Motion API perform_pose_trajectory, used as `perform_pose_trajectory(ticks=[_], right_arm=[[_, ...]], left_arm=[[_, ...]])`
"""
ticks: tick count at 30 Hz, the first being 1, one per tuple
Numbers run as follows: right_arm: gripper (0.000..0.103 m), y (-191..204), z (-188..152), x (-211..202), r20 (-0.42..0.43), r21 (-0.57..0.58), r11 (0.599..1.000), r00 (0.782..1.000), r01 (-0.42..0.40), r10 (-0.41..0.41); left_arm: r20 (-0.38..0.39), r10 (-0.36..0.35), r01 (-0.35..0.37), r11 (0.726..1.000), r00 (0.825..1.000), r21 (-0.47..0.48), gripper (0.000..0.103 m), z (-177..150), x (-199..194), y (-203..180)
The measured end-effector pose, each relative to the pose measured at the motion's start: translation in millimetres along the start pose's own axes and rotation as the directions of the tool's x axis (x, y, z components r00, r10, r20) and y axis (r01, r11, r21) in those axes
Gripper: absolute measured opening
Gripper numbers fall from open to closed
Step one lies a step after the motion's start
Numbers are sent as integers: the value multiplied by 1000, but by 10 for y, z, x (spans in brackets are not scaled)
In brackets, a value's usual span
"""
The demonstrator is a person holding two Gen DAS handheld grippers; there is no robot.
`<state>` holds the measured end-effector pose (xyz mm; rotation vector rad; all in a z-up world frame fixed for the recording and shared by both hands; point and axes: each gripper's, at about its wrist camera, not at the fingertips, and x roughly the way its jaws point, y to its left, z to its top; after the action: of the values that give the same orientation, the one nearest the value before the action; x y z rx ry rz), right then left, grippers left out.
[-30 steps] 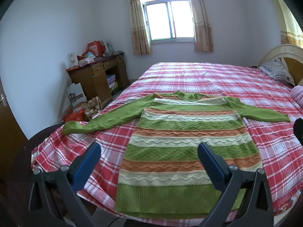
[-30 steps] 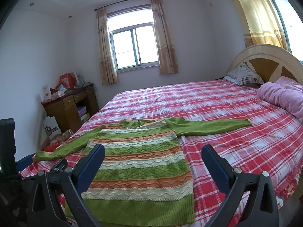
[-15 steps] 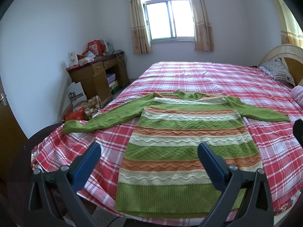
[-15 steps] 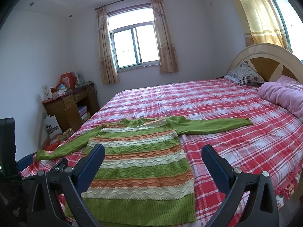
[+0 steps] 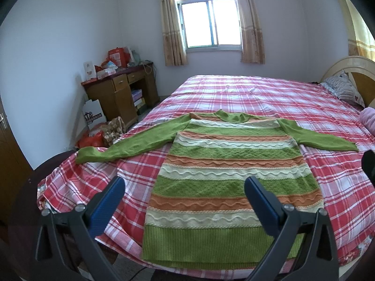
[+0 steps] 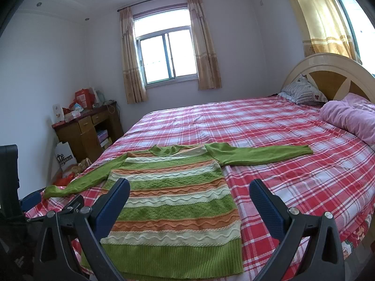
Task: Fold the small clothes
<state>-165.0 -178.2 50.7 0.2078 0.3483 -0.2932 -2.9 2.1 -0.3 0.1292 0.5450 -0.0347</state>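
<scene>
A green, orange and cream striped sweater [image 5: 234, 171] lies flat on the red plaid bed [image 5: 257, 93], hem toward me, both green sleeves spread out sideways. It also shows in the right wrist view [image 6: 173, 201]. My left gripper [image 5: 184, 201] is open and empty, held above the hem near the bed's front edge. My right gripper [image 6: 189, 199] is open and empty, above the sweater's lower right side. The left sleeve cuff [image 5: 85, 155] reaches the bed's left edge; the right sleeve [image 6: 260, 153] lies out across the plaid.
A wooden desk [image 5: 119, 96] with boxes and bags stands against the left wall, with bags on the floor beside it. A pink blanket [image 6: 349, 117], a striped pillow [image 6: 302, 92] and the headboard [image 6: 328, 70] are at the right. A window [image 5: 208, 23] is behind the bed.
Almost nothing has changed; both views have shifted very slightly. Both grippers stay open and the sweater has not moved.
</scene>
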Motion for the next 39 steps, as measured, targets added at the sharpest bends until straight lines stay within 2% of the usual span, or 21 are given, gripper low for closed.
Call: perform_pose_trajectory(ticks=[39], right_arm=[[102, -14, -5, 82, -40, 15, 1000, 999, -19, 20]], left_arm=[[-44, -30, 30, 999, 999, -19, 103, -38, 55, 7]])
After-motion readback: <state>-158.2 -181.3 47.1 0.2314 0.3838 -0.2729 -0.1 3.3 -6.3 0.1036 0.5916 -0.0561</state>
